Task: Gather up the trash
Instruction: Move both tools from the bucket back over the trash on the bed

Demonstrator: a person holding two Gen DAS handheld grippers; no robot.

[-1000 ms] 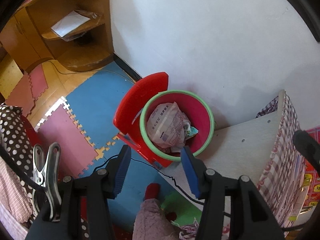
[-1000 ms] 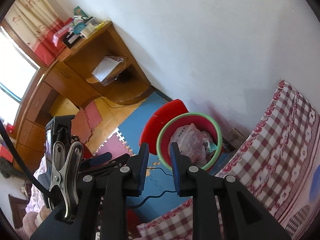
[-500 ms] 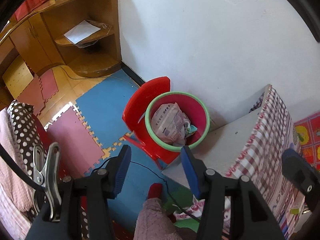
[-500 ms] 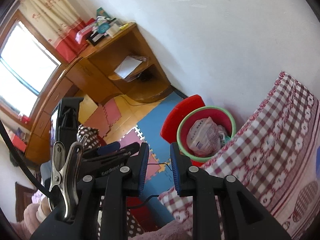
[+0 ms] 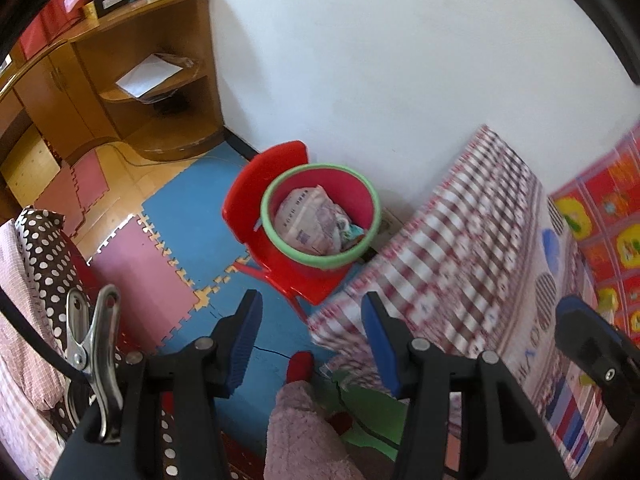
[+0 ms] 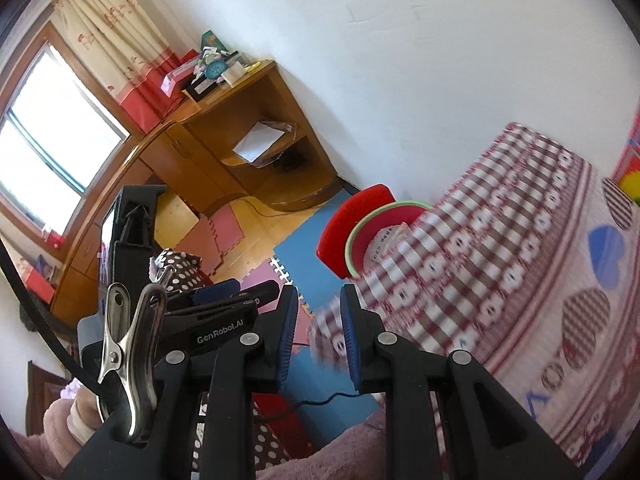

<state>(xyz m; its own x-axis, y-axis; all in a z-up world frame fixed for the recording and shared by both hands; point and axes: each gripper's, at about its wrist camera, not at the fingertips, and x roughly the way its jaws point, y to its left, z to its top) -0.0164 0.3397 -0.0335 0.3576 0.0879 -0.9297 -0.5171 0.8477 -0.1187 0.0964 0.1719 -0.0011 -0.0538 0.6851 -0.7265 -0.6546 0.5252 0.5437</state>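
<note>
A: How do the two tools sit?

B: The left hand-held gripper (image 5: 310,338) points steeply down at the floor, its blue fingers (image 5: 245,336) well apart with nothing between them. Under the gap lie the blue floor mat (image 5: 188,224), a black cable and a red slipper toe (image 5: 298,366). The right hand-held gripper (image 6: 316,338) tilts down less steeply; its fingers stand a narrow gap apart, also empty.

A: And the trash?

B: A crumpled paper wrapper (image 5: 310,220) and other scraps fill the red bin (image 5: 320,216) with the green rim. The bin stands on a small red chair (image 5: 256,196) by the white wall, just beside the corner of the checked bed cover (image 5: 460,248). In the right view that cover hides most of the bin (image 6: 384,220).

A: What differs from a second ago?

B: Both hands have pulled back and risen. In the left view the bin looks smaller and sits higher in the frame, well clear of the fingertips, and the wooden shelf unit (image 5: 156,80) with its white paper now shows fully. More of the bed cover and a red patterned sheet (image 5: 600,208) have come in on the right. In the right view the window (image 6: 44,152) and curtain (image 6: 116,40) have appeared. Neither gap has changed.
</note>
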